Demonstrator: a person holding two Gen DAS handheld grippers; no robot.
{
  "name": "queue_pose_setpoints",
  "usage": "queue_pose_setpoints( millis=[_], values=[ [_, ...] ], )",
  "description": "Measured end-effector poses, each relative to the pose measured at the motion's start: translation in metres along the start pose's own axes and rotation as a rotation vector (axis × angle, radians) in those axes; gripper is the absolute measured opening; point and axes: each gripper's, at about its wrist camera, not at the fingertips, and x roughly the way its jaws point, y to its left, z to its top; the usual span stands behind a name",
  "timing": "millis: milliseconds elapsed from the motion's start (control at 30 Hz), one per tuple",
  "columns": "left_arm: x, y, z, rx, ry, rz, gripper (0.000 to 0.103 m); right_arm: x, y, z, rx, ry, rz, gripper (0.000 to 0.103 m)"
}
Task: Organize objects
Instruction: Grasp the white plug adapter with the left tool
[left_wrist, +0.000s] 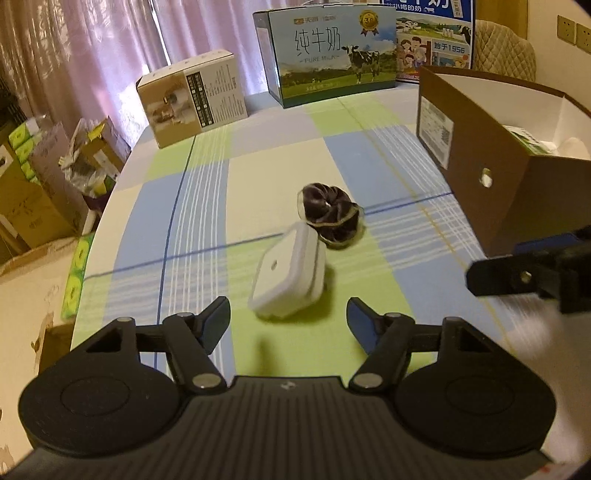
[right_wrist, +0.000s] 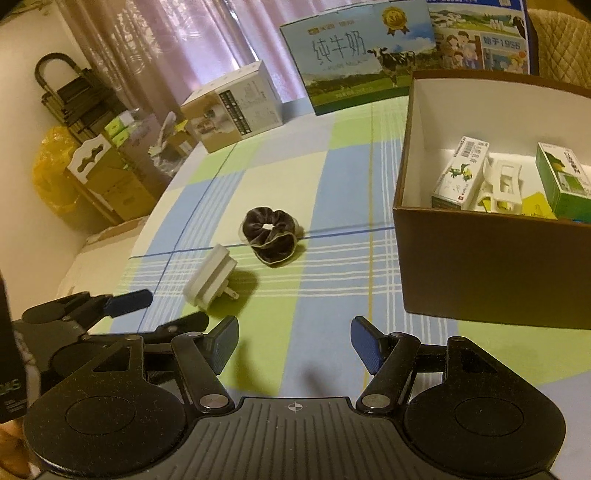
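Checked tablecloth (left_wrist: 258, 177) carries what is left: a white plug adapter (left_wrist: 288, 275) touching, it seems, a dark scrunchie (left_wrist: 330, 212). Small cartons already lie in the brown box (right_wrist: 491, 258). Left gripper (left_wrist: 288, 328) and right gripper (right_wrist: 293, 343) are both wide, empty.

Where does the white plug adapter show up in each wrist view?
Left wrist: white plug adapter at lower centre, just ahead of the open left hand-held gripper.
Right wrist: left of centre, prongs showing.
Shared landmark: the dark scrunchie lies just behind it in both.
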Motion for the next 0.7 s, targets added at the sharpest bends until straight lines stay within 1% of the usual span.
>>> queue_pose_setpoints(
  millis=[133,267,333,500,633,700],
  values=[
    [0.016,0.001,0.002,-0.002,-0.015,0.010,0.062,0.006,-0.005,0.000,0.011,0.002,-0.010,0.064],
    [0.024,0.000,0.002,0.018,-0.029,0.014,0.061,0.008,-0.008,-0.002,0.024,-0.001,-0.015,0.064],
    [0.027,-0.002,0.002,0.025,-0.032,0.013,0.059,0.009,-0.009,-0.002,0.033,-0.003,-0.014,0.064],
    [0.034,0.000,0.003,0.019,-0.024,-0.002,0.043,0.012,-0.010,-0.003,0.041,-0.004,-0.016,0.064],
    [0.033,0.000,0.002,0.026,-0.041,-0.004,0.037,0.014,-0.009,-0.005,0.030,-0.002,-0.017,0.064],
    [0.030,0.003,0.002,0.020,-0.051,-0.001,0.032,0.016,-0.007,-0.005,0.027,0.002,-0.011,0.064]
  ],
)
